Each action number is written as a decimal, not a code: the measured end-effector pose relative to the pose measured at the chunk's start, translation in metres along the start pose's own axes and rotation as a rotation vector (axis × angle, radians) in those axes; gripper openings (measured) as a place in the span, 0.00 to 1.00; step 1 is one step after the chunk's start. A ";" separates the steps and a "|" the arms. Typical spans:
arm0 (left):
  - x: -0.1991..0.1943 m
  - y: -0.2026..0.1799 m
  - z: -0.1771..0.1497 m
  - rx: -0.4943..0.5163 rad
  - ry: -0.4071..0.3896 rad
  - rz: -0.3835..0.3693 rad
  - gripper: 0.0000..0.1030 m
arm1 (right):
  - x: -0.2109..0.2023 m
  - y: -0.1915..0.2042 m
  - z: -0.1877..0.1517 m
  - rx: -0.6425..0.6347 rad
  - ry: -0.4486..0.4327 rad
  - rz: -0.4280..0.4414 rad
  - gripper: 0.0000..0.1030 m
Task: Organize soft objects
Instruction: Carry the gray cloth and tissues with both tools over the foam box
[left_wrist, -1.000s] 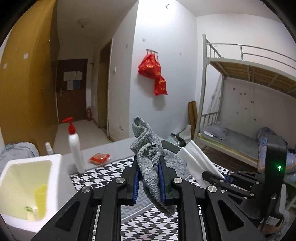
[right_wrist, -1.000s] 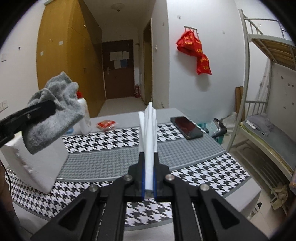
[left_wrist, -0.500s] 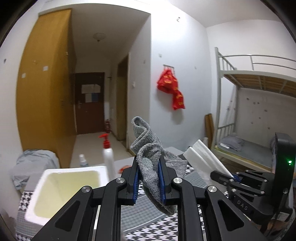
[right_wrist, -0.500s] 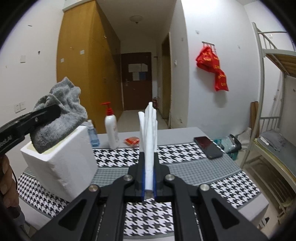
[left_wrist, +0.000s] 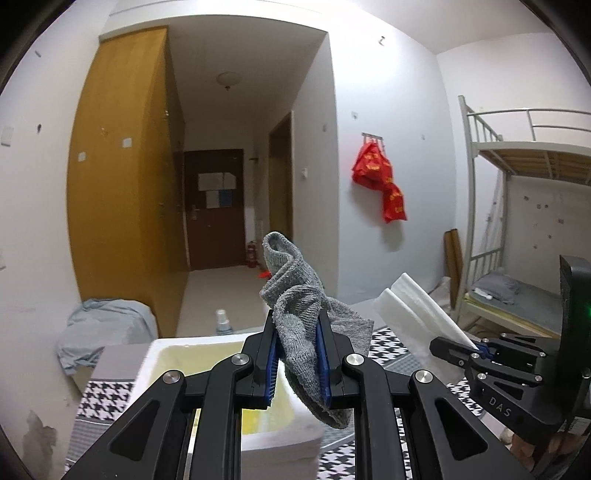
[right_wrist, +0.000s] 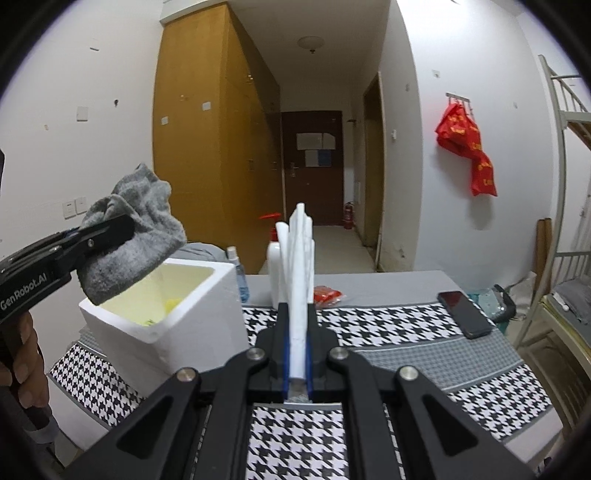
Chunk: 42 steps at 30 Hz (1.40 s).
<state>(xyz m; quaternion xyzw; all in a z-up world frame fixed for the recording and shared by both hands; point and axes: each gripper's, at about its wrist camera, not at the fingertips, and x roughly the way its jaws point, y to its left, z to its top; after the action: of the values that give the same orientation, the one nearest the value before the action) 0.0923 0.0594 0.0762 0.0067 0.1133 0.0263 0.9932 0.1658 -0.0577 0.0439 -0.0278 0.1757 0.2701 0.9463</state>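
My left gripper (left_wrist: 297, 343) is shut on a crumpled grey sock (left_wrist: 301, 295), held in the air above the open white foam box (left_wrist: 162, 354). Seen from the right wrist, the same grey sock (right_wrist: 133, 236) hangs from the left gripper (right_wrist: 110, 230) over the foam box (right_wrist: 207, 314), whose inside is yellowish. My right gripper (right_wrist: 297, 350) is shut on a folded white foam sheet (right_wrist: 299, 266) that stands upright between its pads. That right gripper (left_wrist: 476, 349) and its white sheet (left_wrist: 417, 310) show at the right of the left wrist view.
The table wears a black-and-white houndstooth cloth (right_wrist: 388, 321). On it lie a black phone (right_wrist: 463, 314), a red packet (right_wrist: 327, 295), a white pump bottle (right_wrist: 275, 269) and a small spray bottle (right_wrist: 236, 269). A bunk bed (left_wrist: 524, 221) stands right. A hand (right_wrist: 22, 354) shows lower left.
Both grippers have swung left and risen with their loads. The foam box has come under the left gripper and nearer the centre of the right wrist view. Neither grip has changed.
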 end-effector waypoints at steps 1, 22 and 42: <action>-0.001 0.003 0.000 0.001 0.000 0.017 0.18 | 0.001 0.002 0.000 -0.001 0.000 0.007 0.09; -0.003 0.058 -0.011 -0.063 0.038 0.191 0.18 | 0.026 0.059 0.017 -0.082 0.004 0.200 0.09; 0.041 0.081 -0.021 -0.085 0.143 0.167 0.18 | 0.053 0.068 0.022 -0.077 0.041 0.217 0.09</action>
<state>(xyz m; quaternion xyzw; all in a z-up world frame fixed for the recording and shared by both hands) 0.1229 0.1427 0.0480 -0.0279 0.1816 0.1139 0.9764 0.1793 0.0295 0.0489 -0.0504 0.1864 0.3770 0.9059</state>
